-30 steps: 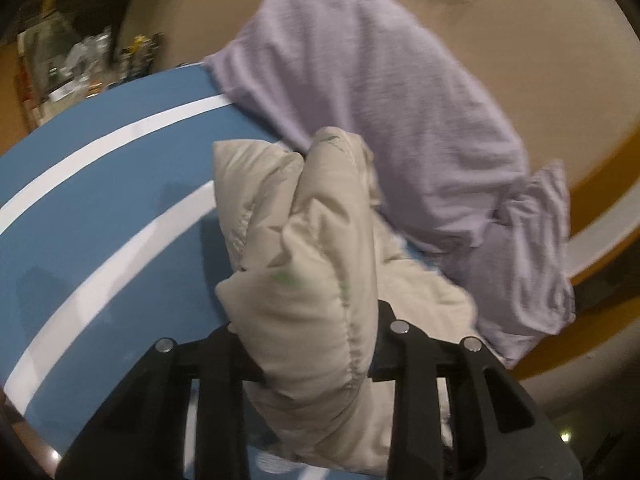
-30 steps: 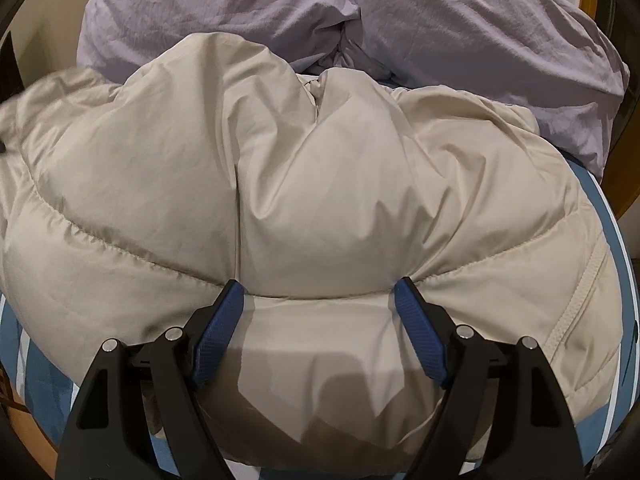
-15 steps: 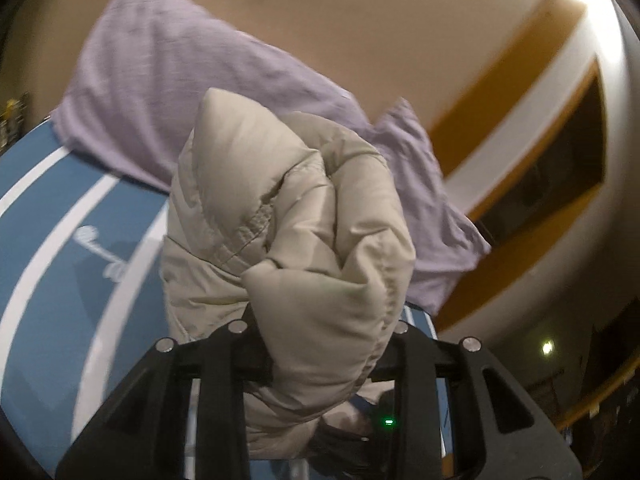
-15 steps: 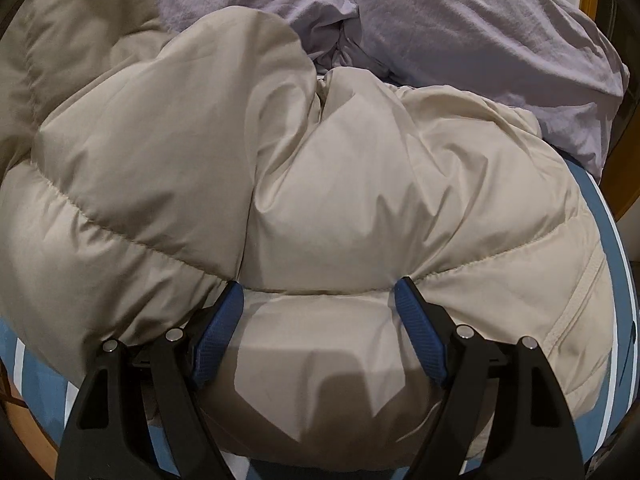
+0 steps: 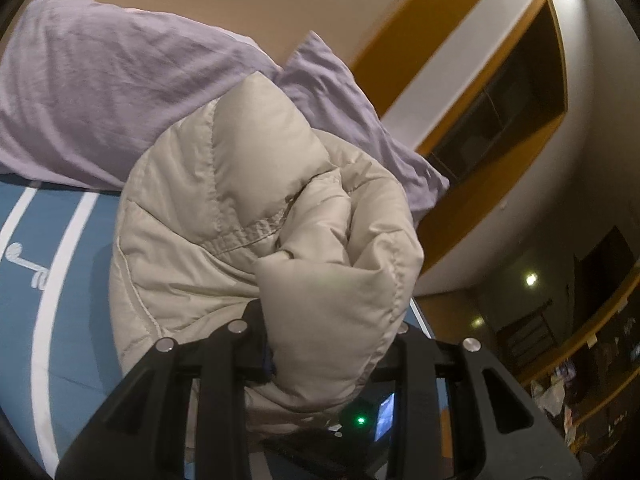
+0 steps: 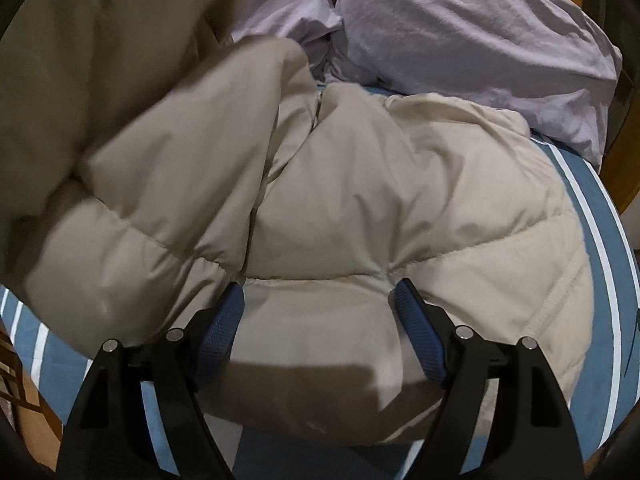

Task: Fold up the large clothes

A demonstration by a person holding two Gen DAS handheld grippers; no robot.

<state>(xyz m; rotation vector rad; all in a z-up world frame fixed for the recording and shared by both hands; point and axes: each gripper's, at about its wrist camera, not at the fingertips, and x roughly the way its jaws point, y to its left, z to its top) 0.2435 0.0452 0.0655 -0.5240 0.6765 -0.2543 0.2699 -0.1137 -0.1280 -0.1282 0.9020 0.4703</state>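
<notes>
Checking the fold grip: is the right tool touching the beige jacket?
Touching. The right wrist view shows the right tool with both blue pads pressed into a puffy section of the jacket.

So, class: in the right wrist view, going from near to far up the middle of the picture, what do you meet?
Right tongs → beige puffer jacket → lilac pillows.
</notes>
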